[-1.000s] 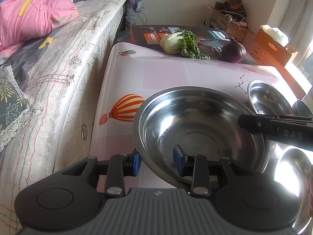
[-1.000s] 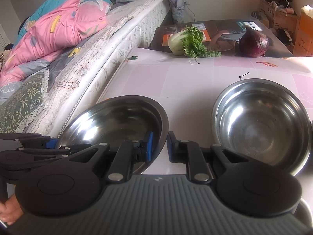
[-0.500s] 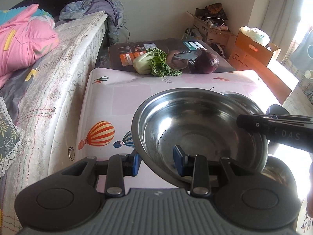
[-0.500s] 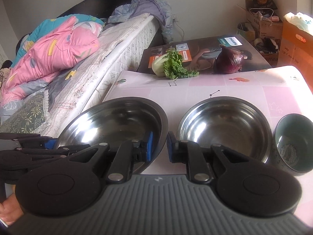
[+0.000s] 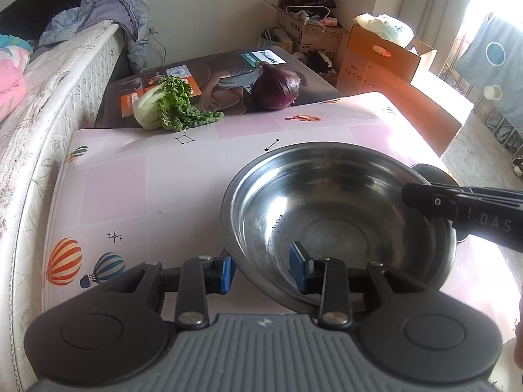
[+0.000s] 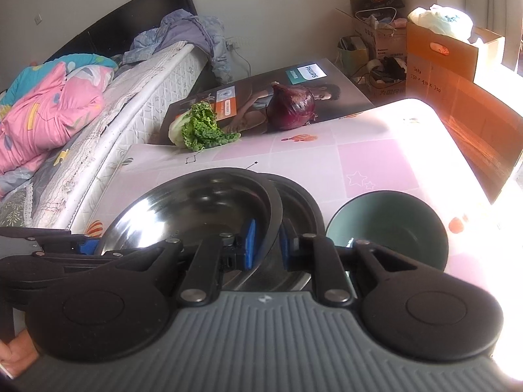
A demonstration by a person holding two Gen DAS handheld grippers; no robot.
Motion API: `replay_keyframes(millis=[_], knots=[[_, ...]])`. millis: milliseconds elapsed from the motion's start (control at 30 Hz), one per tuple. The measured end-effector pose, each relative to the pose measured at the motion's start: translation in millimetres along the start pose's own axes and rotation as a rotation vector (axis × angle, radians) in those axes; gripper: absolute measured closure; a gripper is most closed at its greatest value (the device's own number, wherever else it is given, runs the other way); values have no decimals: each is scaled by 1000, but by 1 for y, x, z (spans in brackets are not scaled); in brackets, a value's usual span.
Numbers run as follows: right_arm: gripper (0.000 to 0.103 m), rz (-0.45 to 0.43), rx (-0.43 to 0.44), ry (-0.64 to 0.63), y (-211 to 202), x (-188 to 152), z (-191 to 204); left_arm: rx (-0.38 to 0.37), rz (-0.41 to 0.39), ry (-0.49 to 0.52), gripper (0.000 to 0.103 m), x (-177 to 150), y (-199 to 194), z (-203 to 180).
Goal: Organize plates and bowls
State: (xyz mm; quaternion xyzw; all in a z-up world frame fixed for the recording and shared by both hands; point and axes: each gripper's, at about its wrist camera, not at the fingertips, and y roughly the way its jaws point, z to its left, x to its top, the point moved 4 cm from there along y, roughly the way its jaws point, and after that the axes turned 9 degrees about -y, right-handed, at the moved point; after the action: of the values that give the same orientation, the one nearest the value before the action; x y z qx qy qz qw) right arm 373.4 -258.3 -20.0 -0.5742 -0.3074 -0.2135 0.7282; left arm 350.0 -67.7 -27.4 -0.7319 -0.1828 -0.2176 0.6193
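1. Steel bowl (image 5: 336, 215) is clamped at its near rim by the left tool (image 5: 261, 269) and at its right rim by the right tool (image 6: 266, 245).
2. It is held above the counter (image 5: 170, 183), over a second steel bowl (image 6: 299, 202), left of the green bowl (image 6: 389, 225).
3. Judged light, rigid, slippery; thin rim is the only hold.
4. Mouth faces up, tilted slightly; round, no long axis.

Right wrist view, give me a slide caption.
Both tools grip a steel bowl by its rim above a second steel bowl, beside a green bowl.
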Motion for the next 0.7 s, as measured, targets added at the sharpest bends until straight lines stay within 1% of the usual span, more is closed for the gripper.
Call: replay_keyframes(millis=[167, 267, 400, 533, 567, 700], knots=[[87, 23, -15, 19, 17, -9, -22, 6, 28, 24, 67, -2, 21, -12], [86, 38, -14, 23, 26, -15, -28, 27, 10, 46, 64, -2, 25, -15], [84, 44, -21, 19, 35, -15, -28, 34, 12, 54, 64, 0, 26, -15], [81, 48, -2, 46, 32, -13, -31, 38, -4, 56, 64, -1, 19, -12], [80, 45, -4, 46, 30, -13, -31, 38, -11, 53, 62, 0, 16, -11], [78, 30, 6, 56, 13, -10, -34, 42, -22, 34, 60, 1, 6, -3]])
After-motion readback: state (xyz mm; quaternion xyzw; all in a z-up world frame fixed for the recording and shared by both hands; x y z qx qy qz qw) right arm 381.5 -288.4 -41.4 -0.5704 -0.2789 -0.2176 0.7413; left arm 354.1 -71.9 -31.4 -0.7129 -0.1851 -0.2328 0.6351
